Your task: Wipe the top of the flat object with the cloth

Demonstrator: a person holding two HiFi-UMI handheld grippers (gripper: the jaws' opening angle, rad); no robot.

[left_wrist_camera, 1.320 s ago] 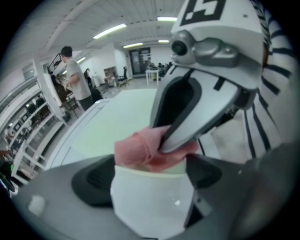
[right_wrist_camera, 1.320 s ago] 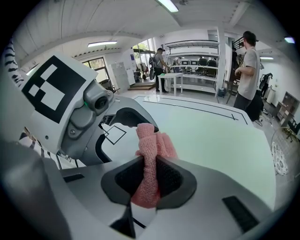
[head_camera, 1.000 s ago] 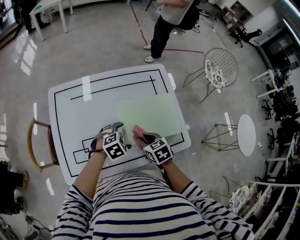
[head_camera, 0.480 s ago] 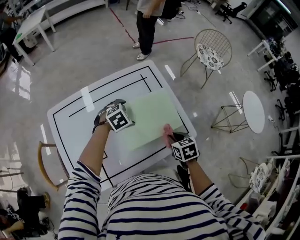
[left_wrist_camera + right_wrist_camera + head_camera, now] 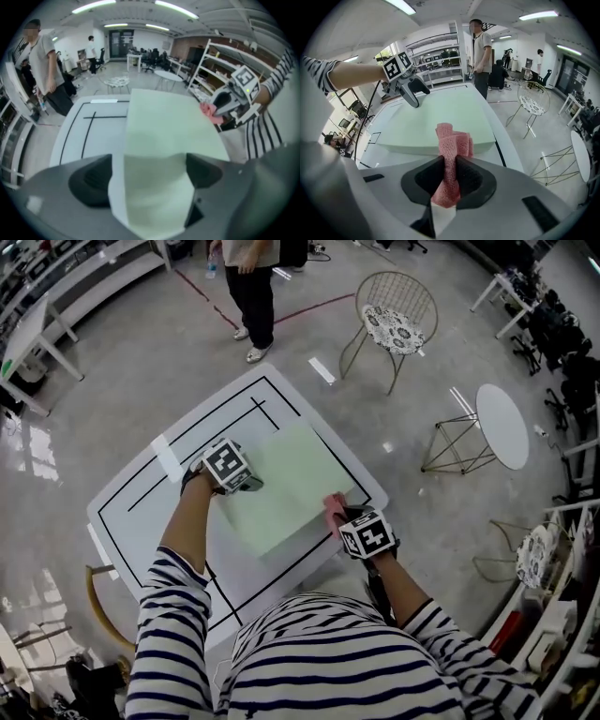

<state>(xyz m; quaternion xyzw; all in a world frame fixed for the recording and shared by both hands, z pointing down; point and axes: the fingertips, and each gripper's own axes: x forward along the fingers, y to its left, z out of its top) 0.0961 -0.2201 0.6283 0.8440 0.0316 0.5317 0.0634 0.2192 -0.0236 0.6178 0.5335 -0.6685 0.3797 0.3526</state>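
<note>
White square surface [image 5: 131,512] with black border lines, seen corner-on in the head view. Lying flat on its right half is the flat object [image 5: 281,488]: a pale green board, plain and matte, with a thin side wall that shows in the right gripper view. Its edges run about parallel with the black lines. It looks only slightly oblong, and the longer edge seems to be the one nearest me, so the long axis runs roughly from my left to my right across the surface. One short edge sits just inside the black line on the right. My left gripper [image 5: 242,482] is at the board's far-left corner. In the left gripper view its fingers [image 5: 91,180] are spread wide, gripping nothing, and the board's corner lies in the gap between them; I cannot tell whether they touch it. My right gripper [image 5: 342,517] is at the board's near edge, toward its right corner and well apart from the left one. Its fingers [image 5: 426,176] are clenched on the cloth [image 5: 452,145], a pink knitted piece folded into a narrow strip. The strip stands upright out of the fingers, and its bunched top pokes past the tips toward the board. The cloth is at the board's near edge; contact with the top face not confirmed.
</note>
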